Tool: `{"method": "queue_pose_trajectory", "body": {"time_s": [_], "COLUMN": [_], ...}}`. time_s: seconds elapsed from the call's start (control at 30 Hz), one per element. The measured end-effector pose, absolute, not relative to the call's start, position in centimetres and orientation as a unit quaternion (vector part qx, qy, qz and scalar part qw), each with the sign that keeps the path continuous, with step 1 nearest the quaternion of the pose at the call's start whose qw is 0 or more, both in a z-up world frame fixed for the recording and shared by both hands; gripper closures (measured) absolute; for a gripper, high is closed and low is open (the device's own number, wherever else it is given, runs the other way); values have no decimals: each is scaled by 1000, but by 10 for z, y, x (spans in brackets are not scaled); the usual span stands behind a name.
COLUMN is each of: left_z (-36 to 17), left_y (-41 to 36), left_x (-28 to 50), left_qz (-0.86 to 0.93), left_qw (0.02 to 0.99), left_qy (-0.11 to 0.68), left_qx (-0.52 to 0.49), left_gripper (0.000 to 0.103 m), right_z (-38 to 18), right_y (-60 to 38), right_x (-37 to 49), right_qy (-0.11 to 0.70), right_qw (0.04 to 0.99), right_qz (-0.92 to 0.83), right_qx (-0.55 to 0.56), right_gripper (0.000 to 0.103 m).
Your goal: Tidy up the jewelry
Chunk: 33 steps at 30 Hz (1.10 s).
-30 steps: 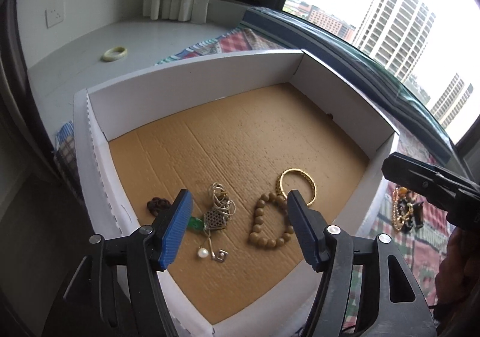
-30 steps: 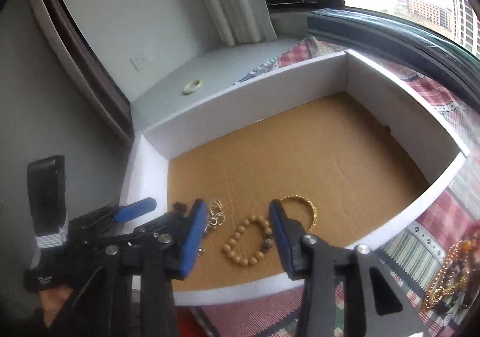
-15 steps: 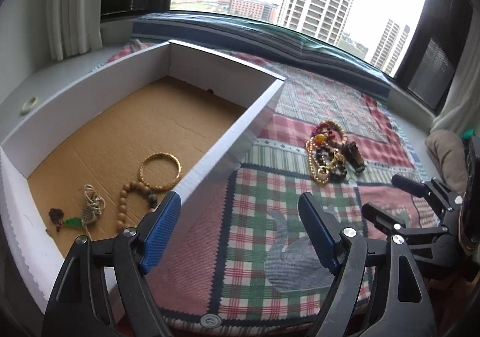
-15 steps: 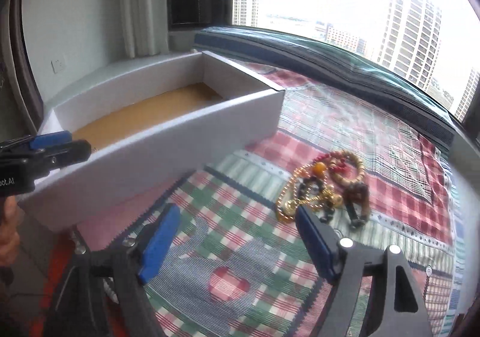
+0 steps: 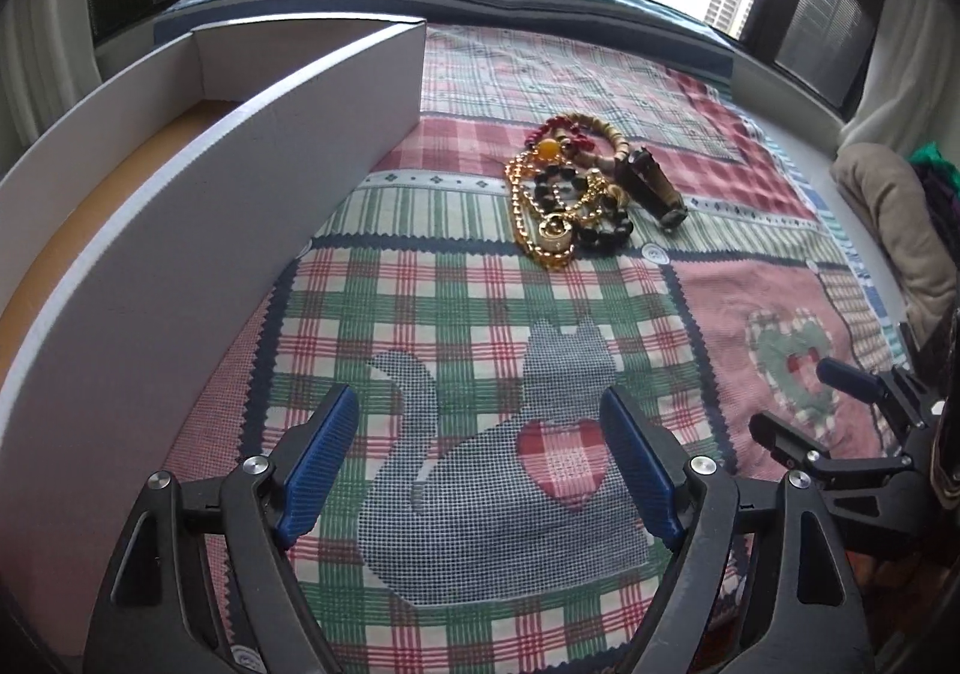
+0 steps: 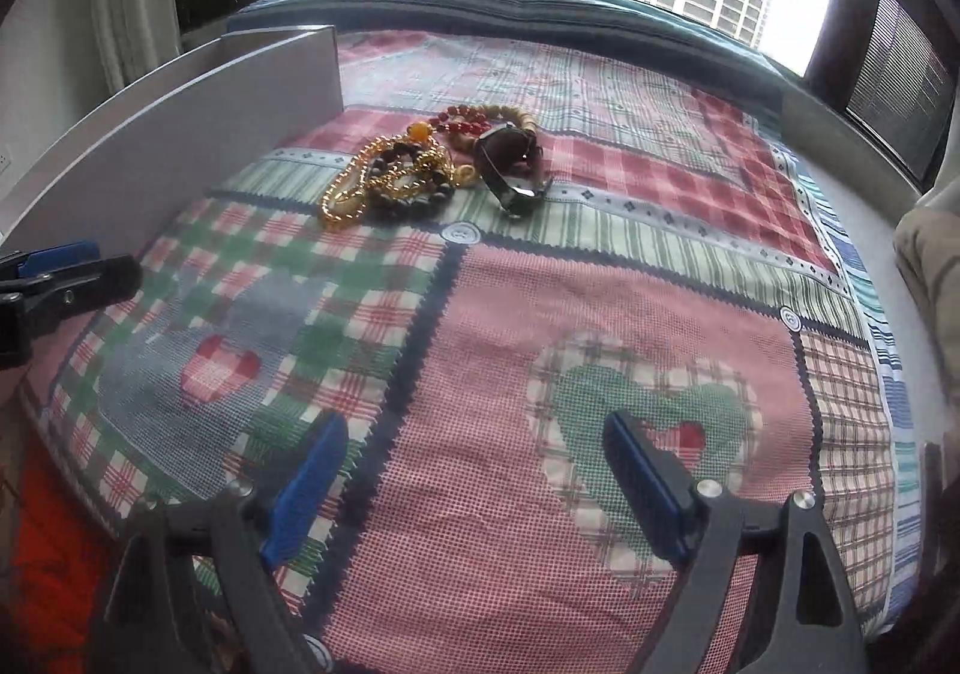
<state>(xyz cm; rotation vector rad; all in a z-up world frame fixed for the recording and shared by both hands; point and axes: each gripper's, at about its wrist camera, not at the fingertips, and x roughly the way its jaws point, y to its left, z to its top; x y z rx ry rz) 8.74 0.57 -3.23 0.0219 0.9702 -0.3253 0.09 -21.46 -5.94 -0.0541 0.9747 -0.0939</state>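
Observation:
A tangled pile of jewelry (image 5: 570, 194) lies on the patchwork cloth (image 5: 480, 314): gold chains, dark and red beads, a wooden bead bracelet and a dark wide band (image 5: 651, 185). The white cardboard box (image 5: 240, 182) stands to its left, its contents hidden behind the wall. My left gripper (image 5: 477, 404) hangs open over the cat patch, well short of the pile. In the right wrist view the pile (image 6: 414, 170) sits far ahead and to the left. My right gripper (image 6: 474, 428) is over the cloth, its jaws opening with nothing between them.
A beige cushion (image 5: 894, 218) rests at the cloth's right edge. The box wall (image 6: 180, 134) borders the cloth on the left. Each gripper shows in the other's view: the right gripper (image 5: 840, 404) and the left gripper (image 6: 60, 272). Dark window frames run behind.
Both grippers have swung right, from above the box's inside to over the cloth, and sunk lower. Their jaws stand wider. The pieces in the box are out of view.

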Motion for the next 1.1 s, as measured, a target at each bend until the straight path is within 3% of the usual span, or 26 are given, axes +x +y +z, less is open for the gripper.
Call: {"method": "queue_pose_trajectory", "body": {"time_s": [0.3,0.43,0.6,1.1], "left_z": [-73,-77,-81,-83], "left_y": [-5,-8,-17,-18], "left_x": [98,96,91,96], "left_qz": [-146,-142,-130,-133], "left_qw": [855,859,863,847], "left_qy": [496,489,482,509], "left_qx": [29,41,78,80], "left_gripper": [18,6,1,0], "right_z": [-86,-90,-91,-92], "right_y": [-236,-239,-241,-242], "right_x": [0,-2,-1,-2], "right_qy": [495,494,497,497], "right_qw": [865,866,865,865], "right_qz": [-74,-71,-71,-65], "right_qx": [-3,18,18,19], "right_gripper": [15,13,9,5]}}
